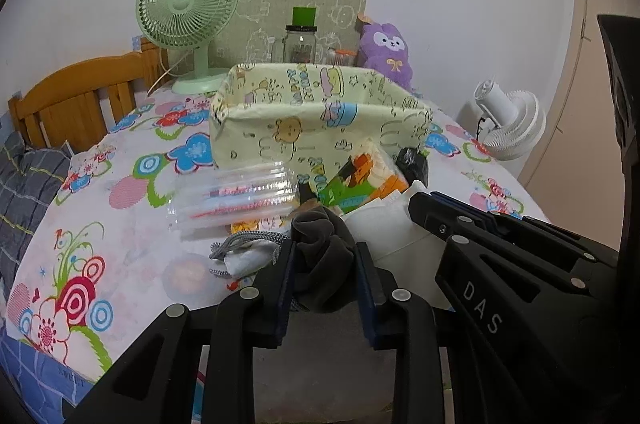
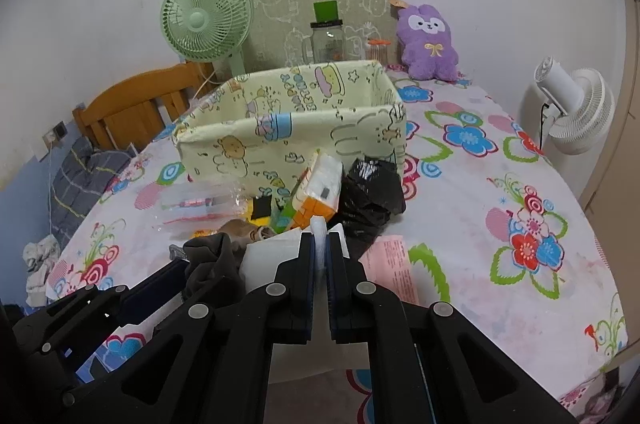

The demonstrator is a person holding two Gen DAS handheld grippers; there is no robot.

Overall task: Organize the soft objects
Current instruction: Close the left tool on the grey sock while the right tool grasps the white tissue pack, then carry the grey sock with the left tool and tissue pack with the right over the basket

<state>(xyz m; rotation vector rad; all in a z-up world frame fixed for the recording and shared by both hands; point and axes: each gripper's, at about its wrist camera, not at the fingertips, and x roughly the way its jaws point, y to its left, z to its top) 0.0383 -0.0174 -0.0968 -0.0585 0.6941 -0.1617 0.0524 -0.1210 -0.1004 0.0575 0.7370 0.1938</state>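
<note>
My left gripper [image 1: 325,252] is shut on a bunched dark grey cloth [image 1: 320,248] that bulges up between its pads. In the right wrist view the same gripper [image 2: 186,266] and cloth [image 2: 212,260] sit at the lower left. My right gripper [image 2: 320,238] is shut on the upturned edge of a white cloth [image 2: 272,256]. From the left wrist view that gripper [image 1: 418,202] lies over the white cloth [image 1: 392,236]. A pale yellow cartoon-print fabric basket [image 1: 320,128] [image 2: 292,140] stands open just beyond the pile. A purple plush toy [image 2: 428,44] leans on the far wall.
Between grippers and basket lie a tissue pack [image 2: 320,188], a black plastic bag [image 2: 372,192], clear plastic packaging [image 1: 236,196] and a pink paper [image 2: 392,260]. A green fan [image 1: 186,8], a glass jar [image 1: 300,44] and a white fan [image 2: 576,104] stand around the floral-sheeted bed.
</note>
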